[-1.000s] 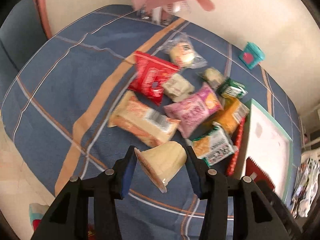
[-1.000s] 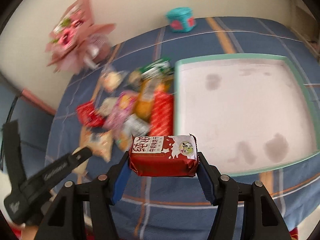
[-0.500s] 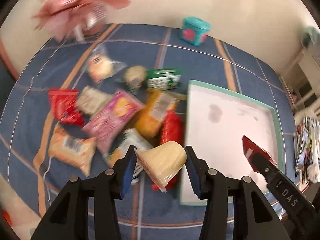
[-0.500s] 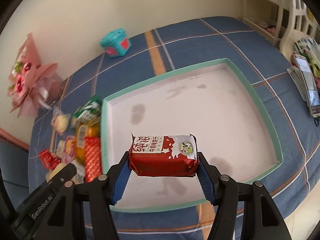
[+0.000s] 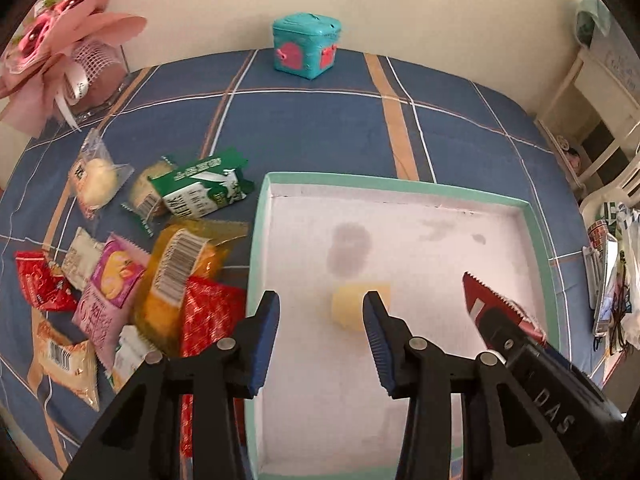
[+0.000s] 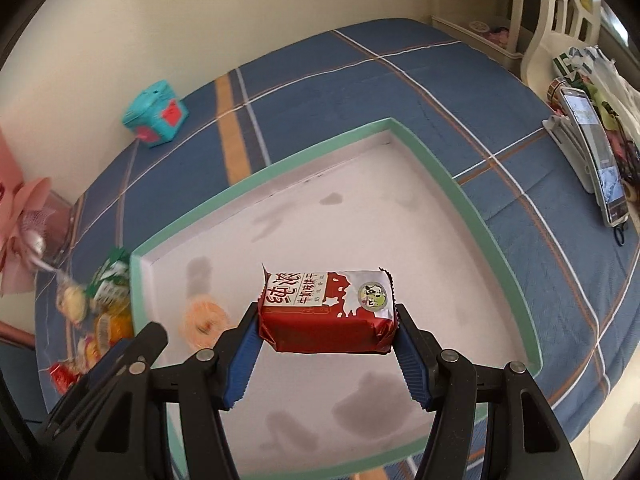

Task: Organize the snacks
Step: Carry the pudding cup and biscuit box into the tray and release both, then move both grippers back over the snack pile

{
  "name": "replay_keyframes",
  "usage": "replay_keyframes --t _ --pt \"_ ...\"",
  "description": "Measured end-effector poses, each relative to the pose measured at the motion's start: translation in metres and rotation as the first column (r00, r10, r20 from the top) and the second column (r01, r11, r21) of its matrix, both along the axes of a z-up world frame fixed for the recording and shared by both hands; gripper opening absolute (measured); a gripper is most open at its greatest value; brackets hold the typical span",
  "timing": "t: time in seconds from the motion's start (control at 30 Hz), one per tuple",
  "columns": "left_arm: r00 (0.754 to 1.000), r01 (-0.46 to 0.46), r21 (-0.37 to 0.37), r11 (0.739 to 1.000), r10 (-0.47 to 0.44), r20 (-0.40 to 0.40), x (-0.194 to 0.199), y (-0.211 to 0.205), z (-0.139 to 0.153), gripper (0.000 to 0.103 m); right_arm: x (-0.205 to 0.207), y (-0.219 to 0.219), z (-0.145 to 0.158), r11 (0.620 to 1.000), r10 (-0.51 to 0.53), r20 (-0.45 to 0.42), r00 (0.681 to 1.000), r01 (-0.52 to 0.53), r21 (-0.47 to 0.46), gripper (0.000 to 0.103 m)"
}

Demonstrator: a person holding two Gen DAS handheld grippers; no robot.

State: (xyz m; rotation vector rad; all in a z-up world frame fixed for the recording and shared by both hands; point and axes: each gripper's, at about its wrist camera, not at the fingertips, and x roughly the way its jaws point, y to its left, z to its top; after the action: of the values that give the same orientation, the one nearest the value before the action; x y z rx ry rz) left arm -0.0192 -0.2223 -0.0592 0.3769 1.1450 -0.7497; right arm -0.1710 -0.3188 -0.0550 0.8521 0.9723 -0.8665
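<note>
A teal-rimmed white tray lies on the blue plaid cloth. My left gripper hangs over its left half with its jaws closing and nothing pressed between them. The pale yellow jelly cup shows blurred beyond them on the tray floor, and as an orange blur in the right wrist view. My right gripper is shut on a red biscuit pack above the tray. Loose snacks lie left of the tray: a green pack, an orange pack, a pink pack.
A teal toy box stands at the far edge by the wall. A pink bouquet sits at the far left corner. A phone on a stand and a white chair are off to the right.
Both grippers swung from the snack pile to over the tray. The jelly cup left the left jaws and is now down in the tray. The right gripper kept its red pack.
</note>
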Motion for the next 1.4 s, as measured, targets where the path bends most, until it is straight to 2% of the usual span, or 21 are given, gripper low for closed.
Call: replay_keyframes --t 0.17,0.4,0.47,0.53,0.63,0.73,0.87,0.9,1.2,1.4 --pt "0.999 0.016 0.01 1.0 -0.017 0.033 0.0 -0.01 -0.001 0.045 0.003 -0.013 -0.01 1.0 -0.016 -0.019 1.0 0.016 0.005 0.066" --pt "1.0 0.004 0.03 1.0 -0.004 0.006 0.007 -0.006 -0.009 0.046 0.006 -0.017 -0.023 0.999 -0.027 -0.038 0.999 0.028 0.04 0.07" --pt "1.0 0.001 0.039 0.999 -0.001 -0.005 0.007 -0.005 -0.01 0.05 0.006 -0.016 -0.023 0.999 -0.018 -0.045 0.999 0.02 0.042 0.071" --pt "1.0 -0.003 0.043 0.999 0.003 -0.006 0.006 -0.003 -0.008 0.06 0.006 -0.015 -0.022 0.999 -0.01 -0.055 0.998 0.012 0.04 0.072" --pt "1.0 -0.006 0.05 0.999 0.006 -0.006 0.005 0.001 -0.005 0.068 0.005 -0.011 -0.019 1.0 0.001 -0.071 0.998 0.001 0.03 0.084" --pt "1.0 -0.022 0.06 0.998 0.022 0.003 0.007 0.008 -0.001 0.077 0.003 -0.007 -0.013 1.0 0.017 -0.084 0.996 -0.016 0.009 0.086" --pt "0.998 -0.049 0.06 0.997 0.047 0.032 0.012 0.02 0.008 0.084 -0.001 -0.002 -0.004 0.999 0.027 -0.071 0.997 -0.028 -0.016 0.102" --pt "0.998 -0.056 0.06 0.997 0.053 0.046 0.013 0.024 0.011 0.087 -0.001 -0.001 -0.002 0.999 0.029 -0.071 0.997 -0.03 -0.021 0.103" --pt "0.971 -0.133 0.04 0.99 0.123 0.204 0.026 0.057 0.035 0.099 0.009 0.027 0.016 0.987 0.13 -0.052 0.99 -0.134 -0.092 0.103" --pt "0.961 -0.162 0.028 0.986 0.152 0.231 0.034 0.079 0.038 0.099 0.021 0.052 0.023 0.972 0.21 -0.014 0.978 -0.21 -0.102 0.103"
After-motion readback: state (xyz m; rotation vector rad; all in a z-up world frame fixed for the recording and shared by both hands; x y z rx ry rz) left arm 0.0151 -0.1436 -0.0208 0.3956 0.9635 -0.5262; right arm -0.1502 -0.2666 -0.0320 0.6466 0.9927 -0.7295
